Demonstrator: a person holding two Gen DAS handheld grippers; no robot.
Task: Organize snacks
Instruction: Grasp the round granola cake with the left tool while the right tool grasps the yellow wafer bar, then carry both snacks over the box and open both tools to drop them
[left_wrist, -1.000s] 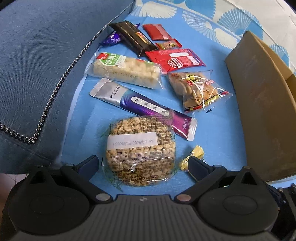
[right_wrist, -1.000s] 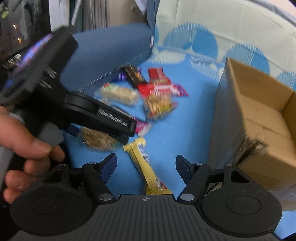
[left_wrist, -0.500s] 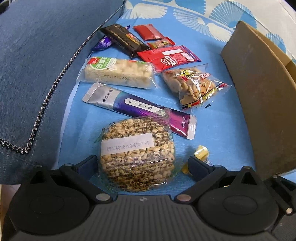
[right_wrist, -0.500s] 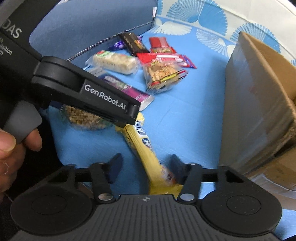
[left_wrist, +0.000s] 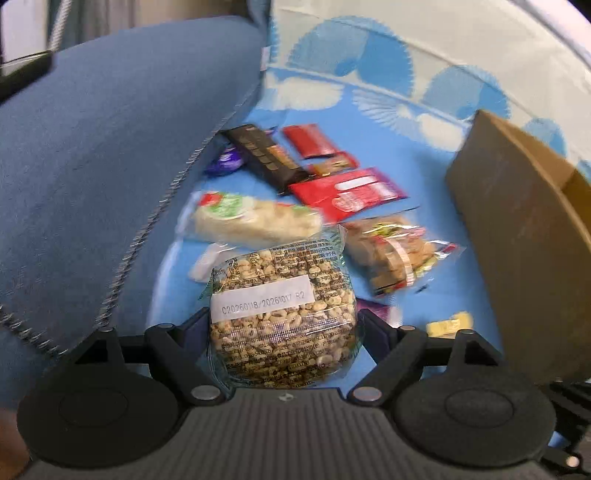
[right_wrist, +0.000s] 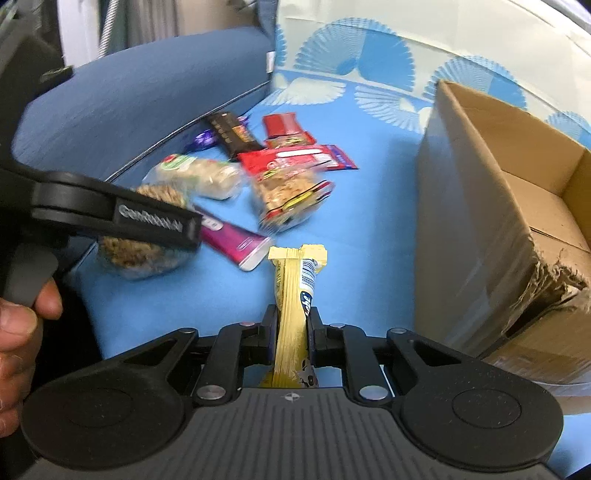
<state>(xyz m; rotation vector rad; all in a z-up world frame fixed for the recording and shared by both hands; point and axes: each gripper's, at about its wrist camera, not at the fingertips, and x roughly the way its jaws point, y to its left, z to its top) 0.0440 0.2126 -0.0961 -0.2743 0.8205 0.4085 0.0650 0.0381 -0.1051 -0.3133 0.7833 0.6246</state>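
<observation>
My left gripper (left_wrist: 282, 325) is shut on a round clear pack of puffed grain cake (left_wrist: 282, 314), lifted off the blue cover. My right gripper (right_wrist: 291, 325) is shut on a long yellow snack bar (right_wrist: 293, 291), which stands out forward between the fingers. The grain cake also shows in the right wrist view (right_wrist: 144, 254), partly behind the left gripper's body (right_wrist: 110, 218). An open cardboard box (right_wrist: 517, 206) stands to the right; it also shows in the left wrist view (left_wrist: 524, 236).
Snacks lie on the blue cover: a rice bar (left_wrist: 255, 219), a red packet (left_wrist: 347, 192), a dark bar (left_wrist: 266, 155), a clear bag of crackers (left_wrist: 395, 254), a purple sachet (right_wrist: 236, 240). A blue cushion (left_wrist: 110, 147) borders the left.
My left gripper closed on the grain cake and lifted it. My right gripper closed on the yellow bar and raised it off the cover.
</observation>
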